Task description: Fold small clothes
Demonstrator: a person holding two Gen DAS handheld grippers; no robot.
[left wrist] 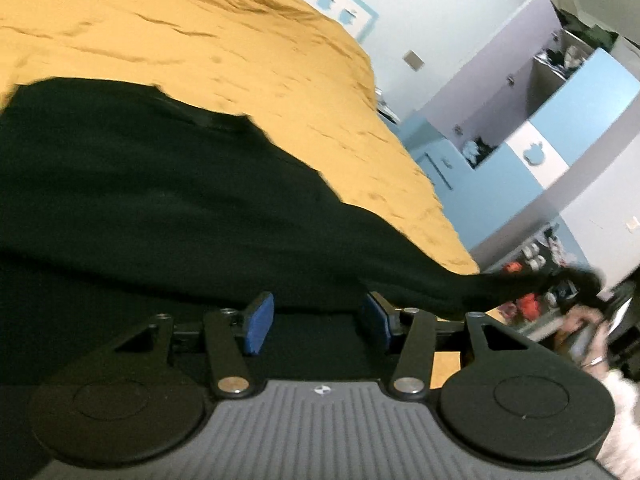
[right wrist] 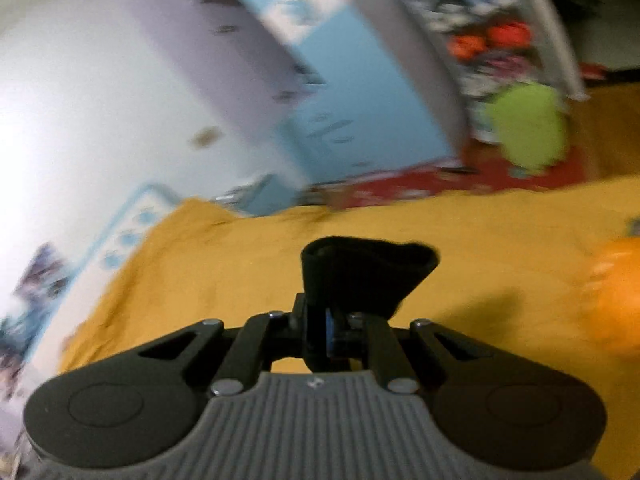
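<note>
A bed with a mustard-yellow cover (left wrist: 248, 52) fills most of both views. Behind it stands blue, white and lilac furniture (left wrist: 560, 128), and the right wrist view, which is very blurred, shows also a red rug (right wrist: 440, 184) with something light green (right wrist: 528, 124) on it.

On the bed cover lies a black garment (left wrist: 160, 200). It is spread wide, and one part of it stretches away to the right side of the left wrist view, lifted off the bed.

The left claw (left wrist: 318, 322) is open, its blue pads (left wrist: 259, 322) apart, with black cloth under and between them; whether they touch it I cannot tell.

The right claw (right wrist: 330, 334) is closed and grips a corner of the black garment, which stands up above its fingers. At the right edge there is an orange blurred thing (right wrist: 616, 296).
</note>
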